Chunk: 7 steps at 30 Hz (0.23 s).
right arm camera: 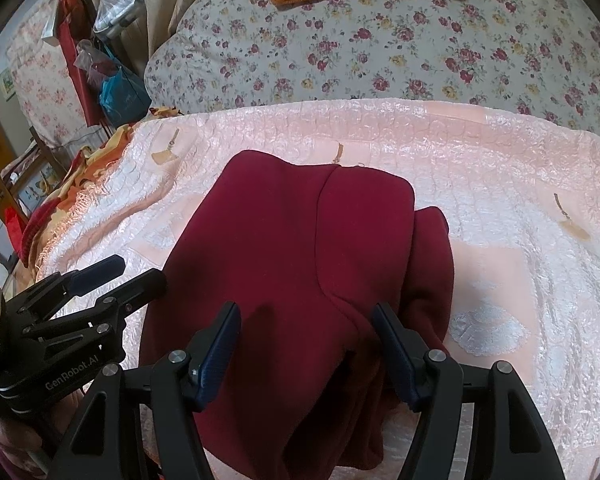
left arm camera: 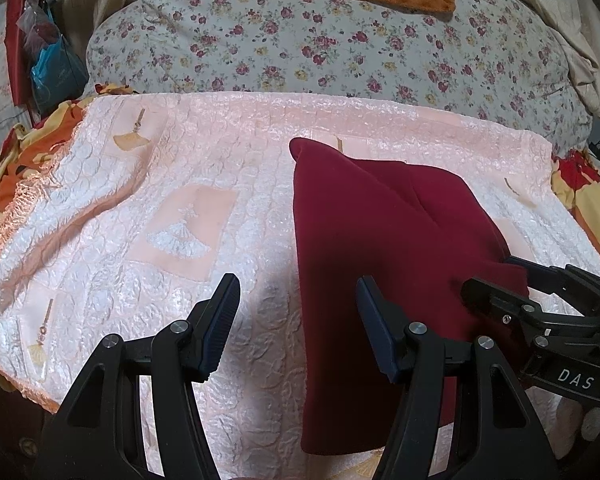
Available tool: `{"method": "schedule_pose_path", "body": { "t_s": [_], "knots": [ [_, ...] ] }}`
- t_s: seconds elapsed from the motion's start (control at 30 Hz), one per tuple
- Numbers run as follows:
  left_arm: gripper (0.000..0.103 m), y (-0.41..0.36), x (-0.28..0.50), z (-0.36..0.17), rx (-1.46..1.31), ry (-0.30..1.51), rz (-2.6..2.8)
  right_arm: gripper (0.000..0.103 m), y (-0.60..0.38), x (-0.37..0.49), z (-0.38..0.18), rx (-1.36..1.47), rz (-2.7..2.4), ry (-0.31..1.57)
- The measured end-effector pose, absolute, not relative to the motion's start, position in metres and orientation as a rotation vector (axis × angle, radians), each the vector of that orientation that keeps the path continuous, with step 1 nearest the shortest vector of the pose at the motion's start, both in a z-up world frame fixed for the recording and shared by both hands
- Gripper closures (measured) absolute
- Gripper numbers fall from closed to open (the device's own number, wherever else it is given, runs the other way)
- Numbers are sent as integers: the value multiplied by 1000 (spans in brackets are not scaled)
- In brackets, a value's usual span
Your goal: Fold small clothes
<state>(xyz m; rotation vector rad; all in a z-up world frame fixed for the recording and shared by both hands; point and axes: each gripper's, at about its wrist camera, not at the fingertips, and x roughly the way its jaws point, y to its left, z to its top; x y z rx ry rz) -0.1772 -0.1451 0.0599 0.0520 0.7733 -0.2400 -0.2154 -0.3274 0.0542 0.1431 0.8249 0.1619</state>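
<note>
garment: dark red garment (right arm camera: 300, 264) lay folded on pink bedspread (left arm camera: 172, 216) | left gripper (left arm camera: 296, 304): wide open, empty, at garment's left edge | right gripper (right arm camera: 306, 332): wide open, empty, over garment's near end

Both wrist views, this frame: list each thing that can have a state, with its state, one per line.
Dark red fleece garment: partly folded, layers overlapping, lying on the bedspread.
Pink quilted bedspread: spread out, slightly rumpled at its fringed left edge.
Left gripper: open, empty, over the garment's left edge.
Right gripper: open, empty, above the garment's near end.
Floral duvet: bunched up behind the bedspread.
</note>
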Motion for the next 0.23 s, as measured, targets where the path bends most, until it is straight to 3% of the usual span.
{"method": "schedule_pose_path", "body": {
  "t_s": [0.23],
  "knots": [
    [43, -142, -174, 60, 47, 772, -252, 37, -328, -215, 54, 143, 162, 826]
  ]
}}
